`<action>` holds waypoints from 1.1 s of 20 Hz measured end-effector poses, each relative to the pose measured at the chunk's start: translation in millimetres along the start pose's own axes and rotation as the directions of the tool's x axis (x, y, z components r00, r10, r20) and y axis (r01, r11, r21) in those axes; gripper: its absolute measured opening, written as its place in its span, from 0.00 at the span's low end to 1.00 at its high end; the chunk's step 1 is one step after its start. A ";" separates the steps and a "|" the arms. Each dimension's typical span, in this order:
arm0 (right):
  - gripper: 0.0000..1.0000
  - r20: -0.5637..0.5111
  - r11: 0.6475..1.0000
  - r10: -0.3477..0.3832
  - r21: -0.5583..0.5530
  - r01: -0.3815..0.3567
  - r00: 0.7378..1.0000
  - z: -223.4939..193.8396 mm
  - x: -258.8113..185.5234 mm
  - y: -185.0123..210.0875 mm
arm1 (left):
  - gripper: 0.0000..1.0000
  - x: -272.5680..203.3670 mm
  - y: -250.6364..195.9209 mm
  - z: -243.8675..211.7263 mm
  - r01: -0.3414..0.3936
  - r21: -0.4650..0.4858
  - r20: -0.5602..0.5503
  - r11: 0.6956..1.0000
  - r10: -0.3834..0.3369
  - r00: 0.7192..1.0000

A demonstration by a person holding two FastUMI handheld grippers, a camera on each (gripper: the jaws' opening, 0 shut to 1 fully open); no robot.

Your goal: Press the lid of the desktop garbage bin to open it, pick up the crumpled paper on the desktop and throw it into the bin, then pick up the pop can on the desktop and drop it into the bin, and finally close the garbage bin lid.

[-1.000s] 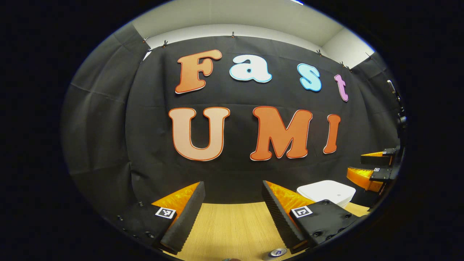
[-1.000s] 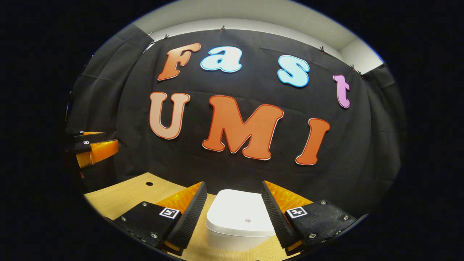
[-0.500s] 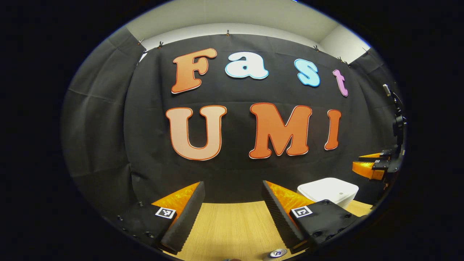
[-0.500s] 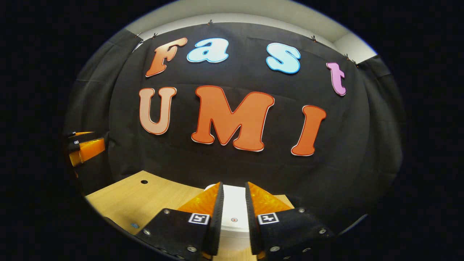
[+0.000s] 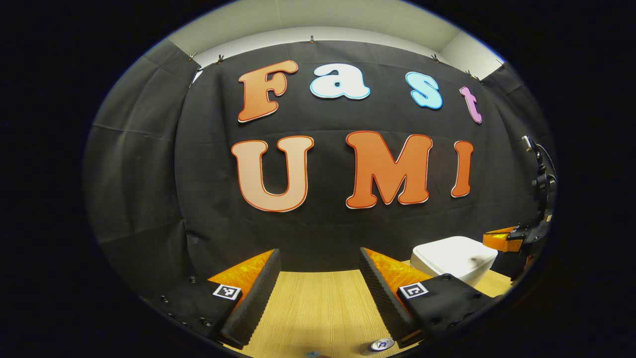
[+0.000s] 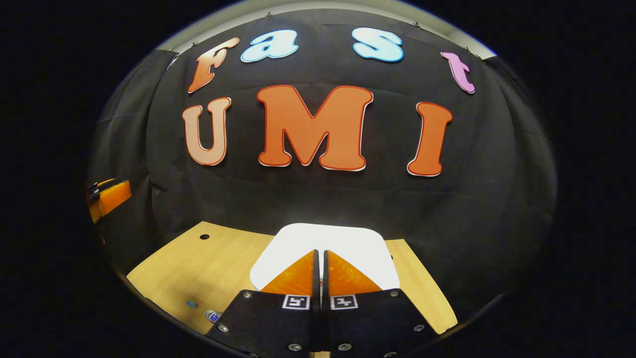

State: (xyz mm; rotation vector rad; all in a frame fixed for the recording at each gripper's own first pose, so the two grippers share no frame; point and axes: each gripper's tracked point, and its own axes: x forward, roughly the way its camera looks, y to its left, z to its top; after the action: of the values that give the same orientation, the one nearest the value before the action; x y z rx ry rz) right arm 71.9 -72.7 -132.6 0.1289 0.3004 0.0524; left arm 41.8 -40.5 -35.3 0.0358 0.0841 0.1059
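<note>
The white garbage bin (image 6: 348,243) stands on the wooden table (image 6: 189,268), its lid down. My right gripper (image 6: 318,252) is shut with nothing between its fingers, its tips right over the middle of the lid; contact cannot be made out. In the left gripper view the bin (image 5: 454,254) sits at the right, with the right gripper (image 5: 502,239) above its far edge. My left gripper (image 5: 319,253) hangs open over bare table (image 5: 318,303), holding nothing. The pop can's top (image 5: 381,344) shows just below its right finger. In the right gripper view the pop can (image 6: 213,315) stands at the table's near left edge.
The black cloth wall closes the table's back and sides. A small round hole (image 6: 204,236) lies in the tabletop left of the bin, and a small blue speck (image 6: 191,304) sits near the can. The left gripper (image 6: 109,196) shows at the far left.
My right gripper closed from wide open to fully shut and dropped forward over the bin lid. The left gripper stayed open and hardly moved.
</note>
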 end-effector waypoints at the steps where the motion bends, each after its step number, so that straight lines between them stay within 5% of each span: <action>1: 0.01 -0.013 1.000 0.005 -0.006 -0.005 1.000 -4.8 0.9 0.7 | 1.00 -0.1 -1.5 -2.0 -0.002 0.002 -0.005 1.000 0.002 1.000; 18: 0.01 -0.156 0.995 0.090 0.054 -0.083 0.984 -42.1 19.0 8.4 | 1.00 -4.1 -11.1 -24.7 -0.039 0.031 -0.075 0.999 0.041 0.996; 22: 0.01 -0.111 0.992 0.128 0.030 -0.125 0.985 -28.8 16.8 8.1 | 1.00 -3.9 -14.2 -24.0 -0.042 0.042 -0.069 0.998 0.045 0.997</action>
State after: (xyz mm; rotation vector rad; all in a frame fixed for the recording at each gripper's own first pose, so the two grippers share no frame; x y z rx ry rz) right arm 79.0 -60.1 -163.7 0.1682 0.4059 0.1830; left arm 37.4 -54.3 -59.5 0.0745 0.1559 0.1490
